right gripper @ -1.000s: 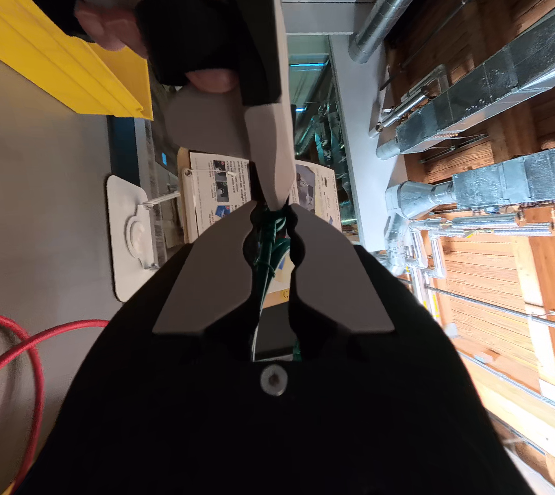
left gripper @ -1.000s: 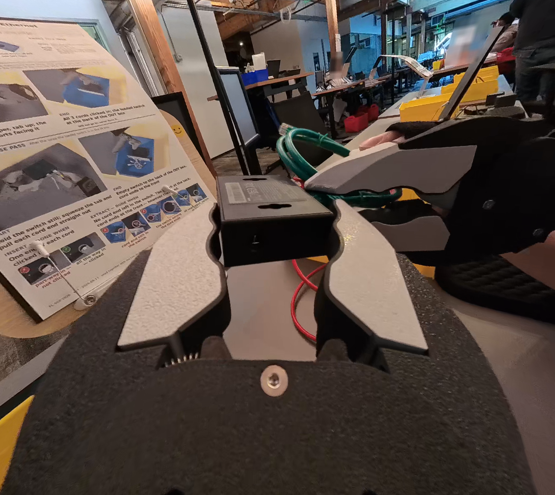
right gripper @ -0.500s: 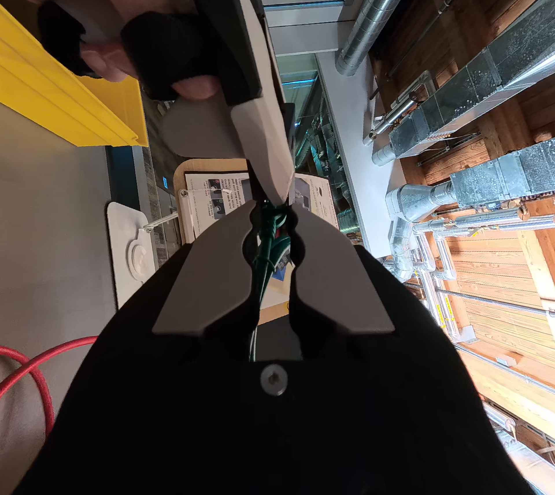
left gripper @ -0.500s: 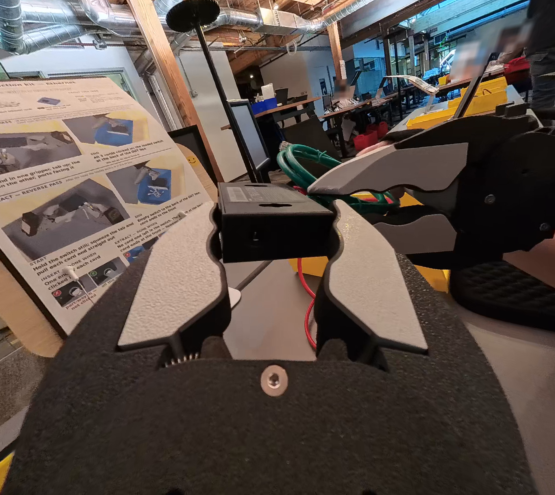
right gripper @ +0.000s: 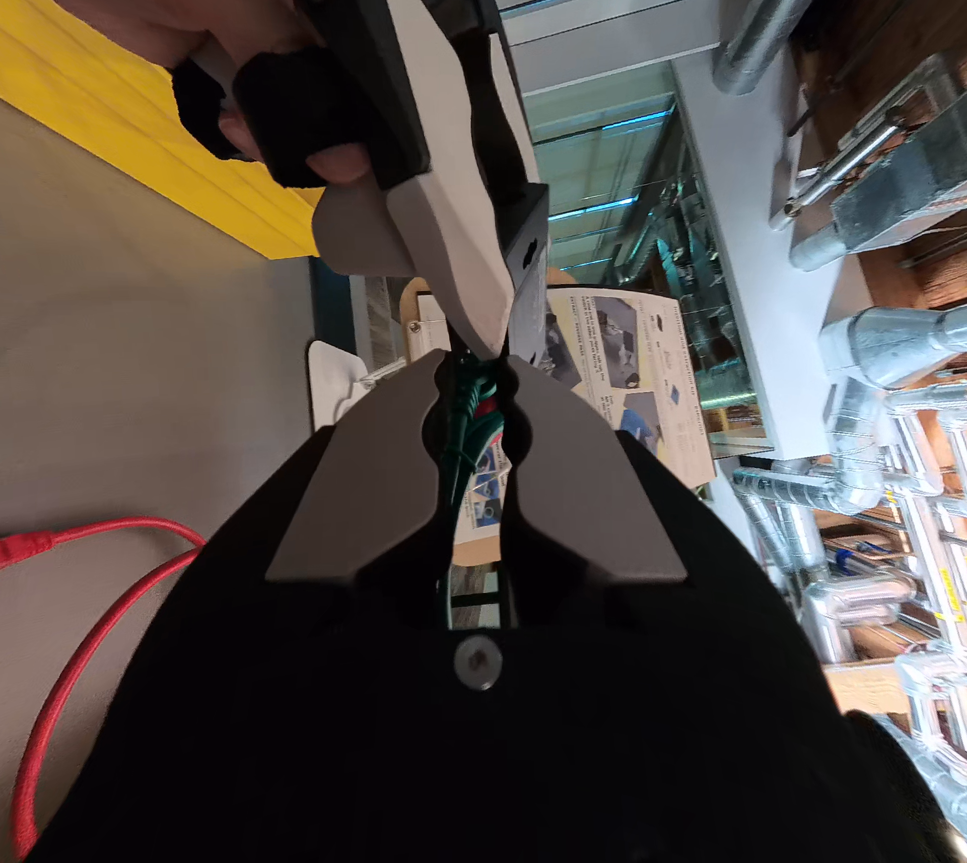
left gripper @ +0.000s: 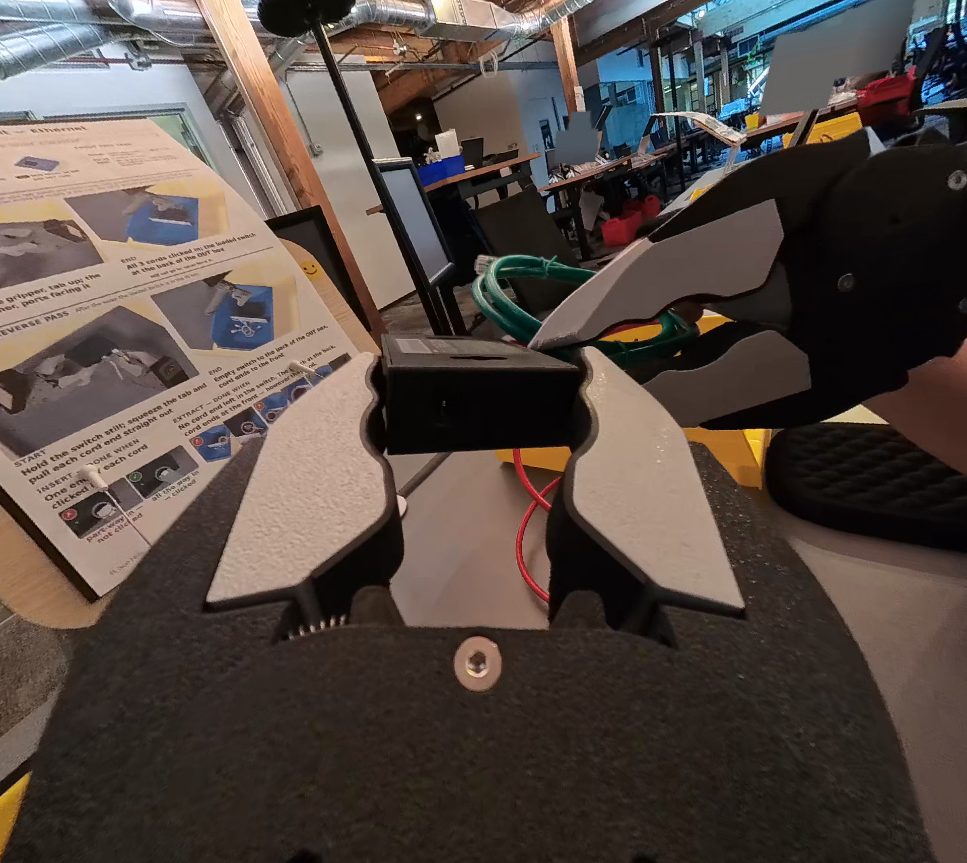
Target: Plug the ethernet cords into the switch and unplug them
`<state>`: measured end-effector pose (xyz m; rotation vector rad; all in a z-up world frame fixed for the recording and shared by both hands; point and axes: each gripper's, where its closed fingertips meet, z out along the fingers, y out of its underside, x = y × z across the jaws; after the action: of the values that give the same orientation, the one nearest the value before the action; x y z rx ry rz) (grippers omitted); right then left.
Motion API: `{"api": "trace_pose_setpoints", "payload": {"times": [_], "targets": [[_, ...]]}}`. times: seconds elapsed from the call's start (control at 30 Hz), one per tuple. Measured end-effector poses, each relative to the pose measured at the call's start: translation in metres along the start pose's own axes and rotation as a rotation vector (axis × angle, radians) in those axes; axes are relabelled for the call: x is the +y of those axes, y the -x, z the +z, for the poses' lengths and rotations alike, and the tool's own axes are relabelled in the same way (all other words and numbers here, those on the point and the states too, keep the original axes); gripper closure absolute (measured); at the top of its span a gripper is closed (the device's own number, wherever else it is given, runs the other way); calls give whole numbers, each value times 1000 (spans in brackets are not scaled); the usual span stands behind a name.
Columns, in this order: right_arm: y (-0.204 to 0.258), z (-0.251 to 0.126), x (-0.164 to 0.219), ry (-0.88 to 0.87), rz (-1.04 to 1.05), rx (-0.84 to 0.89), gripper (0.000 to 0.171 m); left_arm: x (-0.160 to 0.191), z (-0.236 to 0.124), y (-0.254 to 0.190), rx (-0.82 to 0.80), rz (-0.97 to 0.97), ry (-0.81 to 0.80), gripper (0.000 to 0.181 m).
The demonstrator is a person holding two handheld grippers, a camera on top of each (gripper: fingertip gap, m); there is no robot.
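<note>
My left gripper (left gripper: 479,367) is shut on the black switch (left gripper: 479,398) and holds it above the grey table, ports turned away from this camera. My right gripper (left gripper: 617,340) comes in from the right behind the switch, shut on the coiled green ethernet cord (left gripper: 502,293). In the right wrist view my right gripper (right gripper: 473,367) pinches the green cord (right gripper: 463,419) with a red plug beside it, right against the switch (right gripper: 528,251) and a left finger (right gripper: 450,262). Whether the plug sits in a port is hidden. A red cord (left gripper: 523,539) lies on the table.
An instruction board (left gripper: 131,340) leans at the left. A yellow bin (left gripper: 732,450) stands just behind the switch, also in the right wrist view (right gripper: 131,121). A black pole with a round top (left gripper: 345,105) rises behind. The red cord (right gripper: 104,592) loops over the table.
The left gripper and switch have tilted upward, with more ceiling in view. The right gripper has stayed shut on the green cord at the back of the switch.
</note>
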<state>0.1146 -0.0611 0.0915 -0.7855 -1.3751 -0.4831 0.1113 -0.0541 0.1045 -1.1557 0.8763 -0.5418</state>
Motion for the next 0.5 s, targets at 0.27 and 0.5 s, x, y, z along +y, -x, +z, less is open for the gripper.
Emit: {"api": "trace_pose_setpoints", "payload": {"times": [0.27,0.5], "targets": [[18,10,14,75,40,-110,157,26,7,6,18,-58,116,114],[19,15,25,150,-61,-79,157,41,13,11,32,-258,116,114]]}}
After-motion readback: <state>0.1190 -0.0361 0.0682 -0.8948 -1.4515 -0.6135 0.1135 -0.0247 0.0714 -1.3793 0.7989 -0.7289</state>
